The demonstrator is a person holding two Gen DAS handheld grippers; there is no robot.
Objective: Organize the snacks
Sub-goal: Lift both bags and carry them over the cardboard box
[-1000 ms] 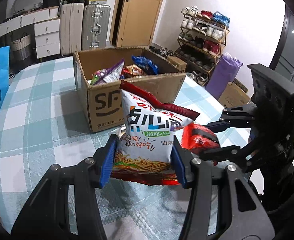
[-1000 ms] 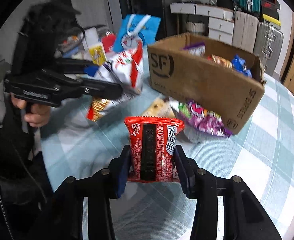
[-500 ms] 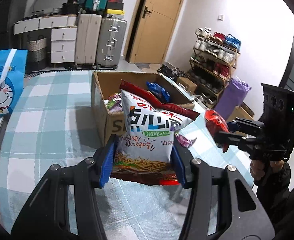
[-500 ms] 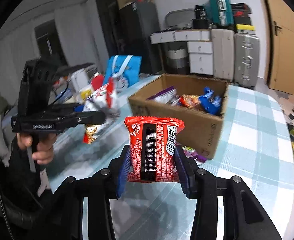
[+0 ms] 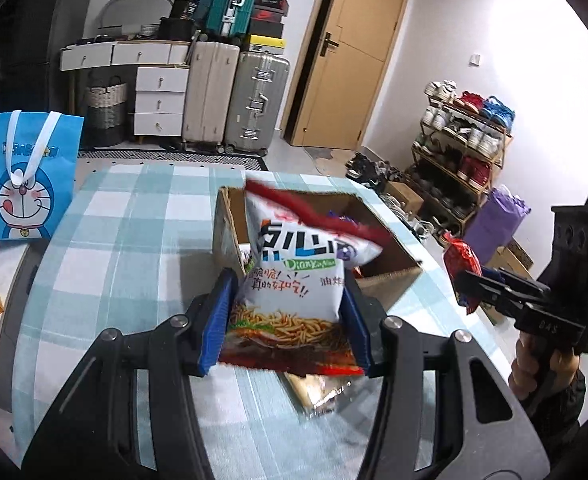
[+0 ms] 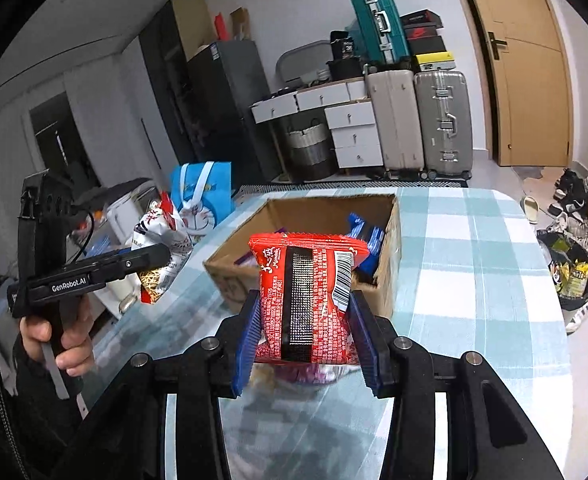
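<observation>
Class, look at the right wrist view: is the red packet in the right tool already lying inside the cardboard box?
No. The red packet is clamped upright in the right tool, in front of the cardboard box.

Glossy plastic film is catching the light on the white noodle-snack bag point(image 5: 294, 280) and the red snack packet point(image 6: 307, 300). Behind them, the cardboard box point(image 6: 389, 248) is showing matt brown paperboard, sitting on the smooth checked tablecloth point(image 5: 134, 248). Ribbed blue pads point(image 5: 214, 328) are lining matt black plastic fingers.
</observation>
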